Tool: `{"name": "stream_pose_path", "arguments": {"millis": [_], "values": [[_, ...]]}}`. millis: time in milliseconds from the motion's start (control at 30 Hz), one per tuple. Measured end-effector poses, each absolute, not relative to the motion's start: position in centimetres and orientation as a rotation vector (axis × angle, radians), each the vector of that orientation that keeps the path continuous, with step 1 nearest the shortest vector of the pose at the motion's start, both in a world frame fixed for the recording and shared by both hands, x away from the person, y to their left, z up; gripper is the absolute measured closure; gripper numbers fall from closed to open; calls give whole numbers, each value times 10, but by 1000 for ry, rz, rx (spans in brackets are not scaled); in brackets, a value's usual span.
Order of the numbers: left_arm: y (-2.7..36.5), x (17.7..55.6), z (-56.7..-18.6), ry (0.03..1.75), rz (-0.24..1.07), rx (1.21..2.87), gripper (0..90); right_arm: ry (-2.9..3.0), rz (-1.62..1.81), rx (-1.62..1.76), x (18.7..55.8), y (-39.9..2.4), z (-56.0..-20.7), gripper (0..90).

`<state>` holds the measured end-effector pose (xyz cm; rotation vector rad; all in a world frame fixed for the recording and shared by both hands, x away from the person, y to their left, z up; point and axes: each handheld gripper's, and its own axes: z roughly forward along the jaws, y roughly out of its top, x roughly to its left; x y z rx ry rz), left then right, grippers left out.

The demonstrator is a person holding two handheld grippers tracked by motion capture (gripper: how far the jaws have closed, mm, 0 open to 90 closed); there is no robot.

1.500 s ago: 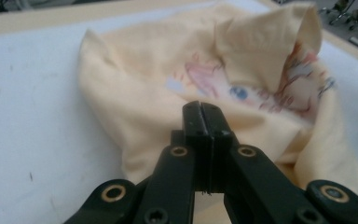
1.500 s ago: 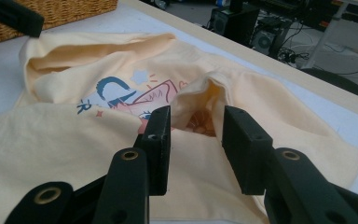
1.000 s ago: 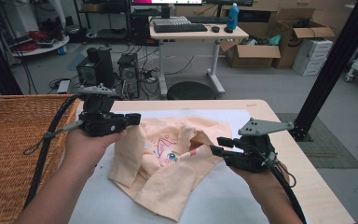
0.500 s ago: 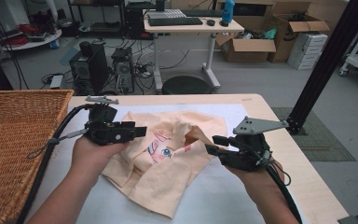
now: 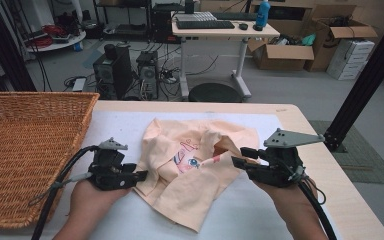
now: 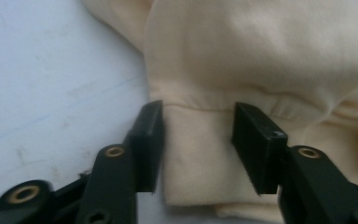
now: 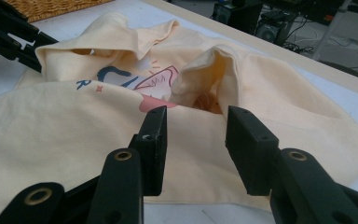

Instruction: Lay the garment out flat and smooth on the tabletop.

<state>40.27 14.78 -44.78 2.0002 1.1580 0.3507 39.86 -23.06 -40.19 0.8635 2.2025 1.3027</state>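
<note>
Nearest the camera in the high view, two forearms entering from the bottom edge, each hand wrapped around a black gripper. At the left, left gripper (image 5: pixel 141 175) low over the white mat (image 5: pixel 260 210), jaws pointing right at the edge of a crumpled peach shirt (image 5: pixel 200 187); seen in the left gripper view, left gripper (image 6: pixel 196 140) jaws spread apart with a ribbed cuff (image 6: pixel 193 163) of that shirt lying between them, not pinched. At the right, right gripper (image 5: pixel 236 156) topped by a grey three-cornered plate (image 5: pixel 292 138), jaws pointing left at the shirt's right side; in the right gripper view, right gripper (image 7: pixel 193 142) jaws likewise spread, with peach fabric (image 7: pixel 74 140) lying flat between and beyond them, unclamped. Shirt bunched in the middle of the table, on the mat, between the two grippers, with a cartoon print (image 5: pixel 187 157) in pink and blue partly hidden by folds. To the left, touching the table's left side, a large wicker basket (image 5: pixel 25 150). Past the table's far edge, a round black stool (image 5: pixel 215 92), computer towers (image 5: pixel 125 70) among cables on the floor, a desk (image 5: pixel 225 31) carrying a keyboard (image 5: pixel 205 24) and a blue bottle (image 5: pixel 263 13), and cardboard boxes (image 5: pixel 285 52) at the right.
</note>
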Motion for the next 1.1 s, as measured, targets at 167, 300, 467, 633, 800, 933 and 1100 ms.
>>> {"name": "stream_pose_path", "arguments": {"millis": [167, 300, 467, 633, 800, 933, 1100], "values": [[144, 401, -441, 1123, 333, 2023, 800, 2190, 1305, 870, 396, -234, -400, 591], [151, 402, -422, 1100, 316, 1918, 801, 2188, 1300, 872, 394, -236, -400, 591], [144, 408, -389, 1031, 317, 1848, 801, 2186, 1303, 883, 393, -238, -402, 592], [129, 419, -359, 977, 301, 1774, 802, 2185, 1308, 884, 391, -238, -402, 592], [111, 428, -345, 937, 304, 1777, 801, 2181, 1305, 886, 389, -240, -401, 592], [90, 436, -362, 941, 280, 1818, 797, 2178, 1305, 891, 387, -241, -402, 592], [74, 442, -393, 957, 233, 1950, 712, 2202, 1290, 884, 383, -238, -406, 592]]}}
